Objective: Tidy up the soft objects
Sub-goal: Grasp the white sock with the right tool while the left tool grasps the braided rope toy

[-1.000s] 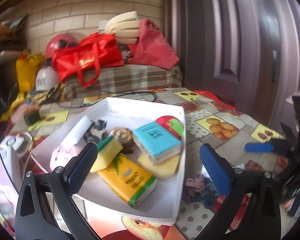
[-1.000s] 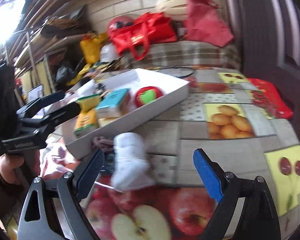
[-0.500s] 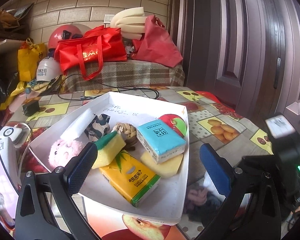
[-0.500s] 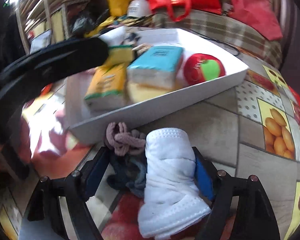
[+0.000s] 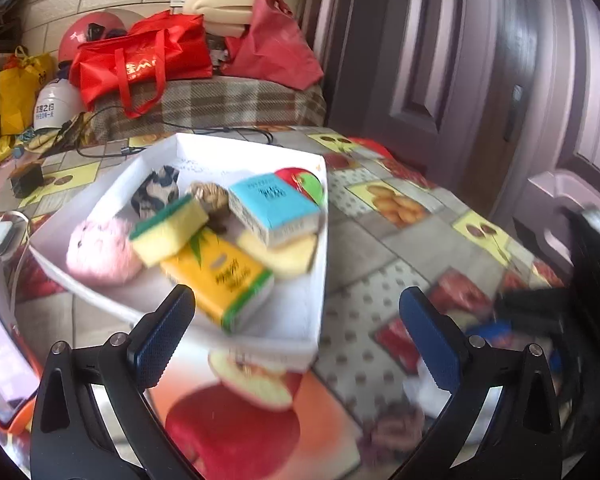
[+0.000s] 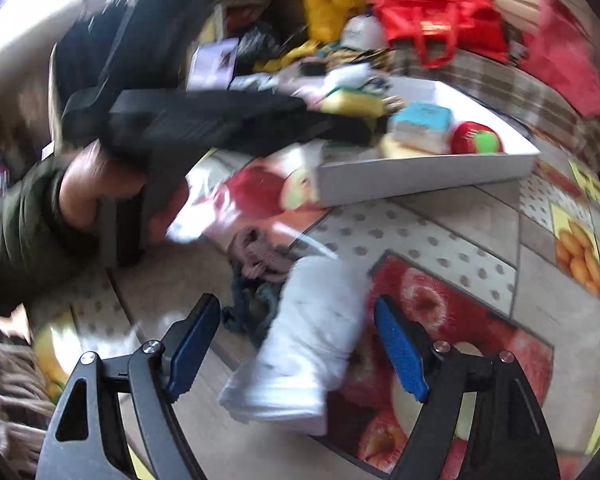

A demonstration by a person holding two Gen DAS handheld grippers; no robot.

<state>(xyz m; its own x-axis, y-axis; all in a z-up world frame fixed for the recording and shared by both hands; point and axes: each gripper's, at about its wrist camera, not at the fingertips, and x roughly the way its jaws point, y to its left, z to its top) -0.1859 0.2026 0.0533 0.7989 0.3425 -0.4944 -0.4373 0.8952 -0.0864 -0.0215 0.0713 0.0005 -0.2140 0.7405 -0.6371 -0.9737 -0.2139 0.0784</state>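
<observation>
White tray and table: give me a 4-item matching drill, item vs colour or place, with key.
Items:
1. tissue pack
2. sponge
3. plush toy
4. white roll

Matches:
A. pink, in the white tray
B. on the table, between the right gripper fingers
C. blue top, in the tray
D. yellow with green top

Pairs: 1-C, 2-D, 3-A, 4-B

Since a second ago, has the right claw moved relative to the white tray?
Yes. The right claw has pulled back from the white tray and now straddles the white towel roll.
</observation>
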